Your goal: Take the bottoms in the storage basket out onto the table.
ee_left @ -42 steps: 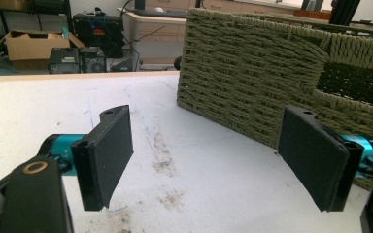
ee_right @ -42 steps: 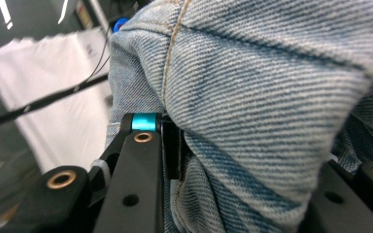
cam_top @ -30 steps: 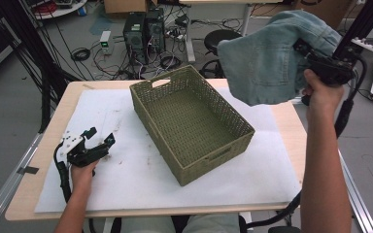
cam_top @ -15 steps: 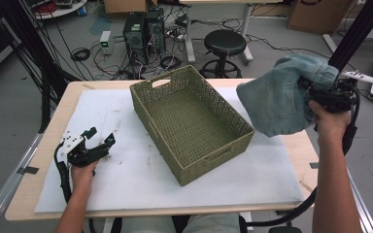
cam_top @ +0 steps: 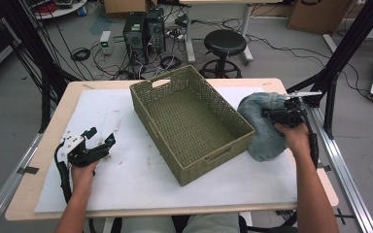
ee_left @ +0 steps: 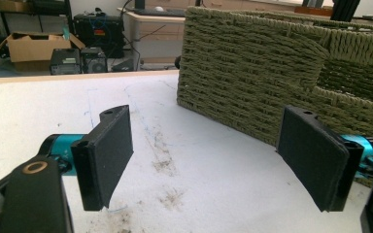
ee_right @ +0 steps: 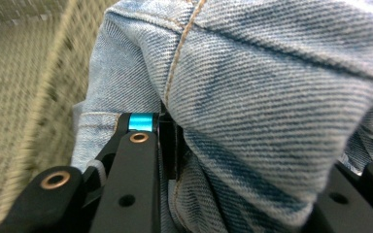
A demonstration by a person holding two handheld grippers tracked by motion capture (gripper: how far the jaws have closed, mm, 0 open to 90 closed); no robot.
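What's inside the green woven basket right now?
The basket shows only its bare woven floor and walls. The jeans lie bunched outside against its right wall, hiding the table beneath them.

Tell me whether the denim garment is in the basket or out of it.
Out. The bunched denim garment lies on the table beside the green wicker basket, against its outer wall, gripped by the right gripper. The basket holds nothing.

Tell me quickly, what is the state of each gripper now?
Left gripper: open, empty.
Right gripper: shut on the jeans, beside the basket.
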